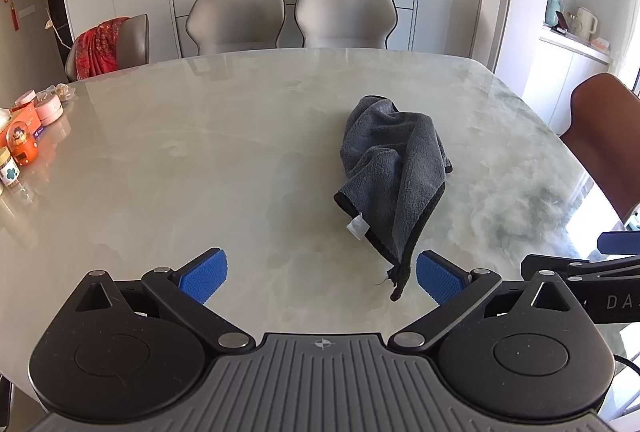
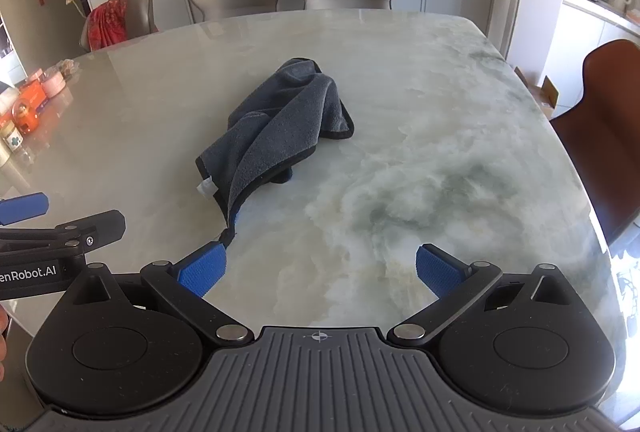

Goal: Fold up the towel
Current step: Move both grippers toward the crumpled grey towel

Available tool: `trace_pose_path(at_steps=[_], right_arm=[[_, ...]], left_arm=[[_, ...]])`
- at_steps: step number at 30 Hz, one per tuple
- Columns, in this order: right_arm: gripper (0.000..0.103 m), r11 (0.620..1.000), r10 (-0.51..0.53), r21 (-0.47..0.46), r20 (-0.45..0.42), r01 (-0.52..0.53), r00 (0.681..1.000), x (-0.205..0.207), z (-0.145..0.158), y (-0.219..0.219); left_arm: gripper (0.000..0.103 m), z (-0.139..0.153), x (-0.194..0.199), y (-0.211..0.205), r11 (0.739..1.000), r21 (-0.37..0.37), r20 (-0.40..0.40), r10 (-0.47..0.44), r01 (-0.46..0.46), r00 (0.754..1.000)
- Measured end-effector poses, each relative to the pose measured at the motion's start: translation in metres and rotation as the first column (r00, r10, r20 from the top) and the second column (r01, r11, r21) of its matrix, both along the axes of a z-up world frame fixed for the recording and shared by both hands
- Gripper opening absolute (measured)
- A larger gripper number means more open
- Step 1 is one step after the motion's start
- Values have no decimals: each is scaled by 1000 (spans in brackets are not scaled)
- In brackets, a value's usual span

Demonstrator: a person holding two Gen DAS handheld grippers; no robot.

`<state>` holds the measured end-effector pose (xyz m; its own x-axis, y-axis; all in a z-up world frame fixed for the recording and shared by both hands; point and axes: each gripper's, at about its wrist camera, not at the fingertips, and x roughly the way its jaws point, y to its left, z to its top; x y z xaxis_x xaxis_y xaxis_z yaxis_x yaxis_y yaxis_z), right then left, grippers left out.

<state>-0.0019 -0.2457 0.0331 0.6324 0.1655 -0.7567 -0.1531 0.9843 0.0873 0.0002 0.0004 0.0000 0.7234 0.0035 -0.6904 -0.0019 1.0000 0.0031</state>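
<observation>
A dark grey towel (image 1: 394, 160) with black edging and a small white tag lies crumpled in a heap on the marble table (image 1: 200, 152). Its nearest corner trails toward me and ends just inside the right finger of my left gripper (image 1: 322, 277), which is open and holds nothing. In the right wrist view the same towel (image 2: 280, 124) lies ahead to the left, its near corner touching or just above the left fingertip of my right gripper (image 2: 321, 274), also open and empty. The two grippers sit side by side near the table's front edge.
Small jars, boxes and an orange toy (image 1: 24, 144) crowd the table's left edge. Two grey chairs (image 1: 288, 18) stand at the far side, a brown chair (image 1: 604, 136) at the right. A chair draped with red cloth (image 1: 100, 48) is at the far left.
</observation>
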Motion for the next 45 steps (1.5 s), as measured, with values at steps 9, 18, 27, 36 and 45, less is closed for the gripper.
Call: trace_pose_path(at_steps=[9,18,27,36,45], right_arm=[[103,1000,-3,-4,-4,3,1000,2,-1,0],[103,1000,3,-5,-16,-4,1000,6,-1,2],[103,1000,19,-5,-23,-19,1000,11,-5,5],[103,977,-15,211,80,-2,997,21,3,-15],[103,939,38,339,91,-67,995,51,7,-31]], left_arm=[[103,0,3,5,1000,-12,-12,-3,3,1000],[103,-8,4,5,1000,-13,-24,-7,7,1000],[103,-10,12,6,999,-32,-41,-33,32,999],[103,-11,23,10,999,-43,-50,-36,34,998],[102,-13,44,23,993,-113,-60,-47,40,997]])
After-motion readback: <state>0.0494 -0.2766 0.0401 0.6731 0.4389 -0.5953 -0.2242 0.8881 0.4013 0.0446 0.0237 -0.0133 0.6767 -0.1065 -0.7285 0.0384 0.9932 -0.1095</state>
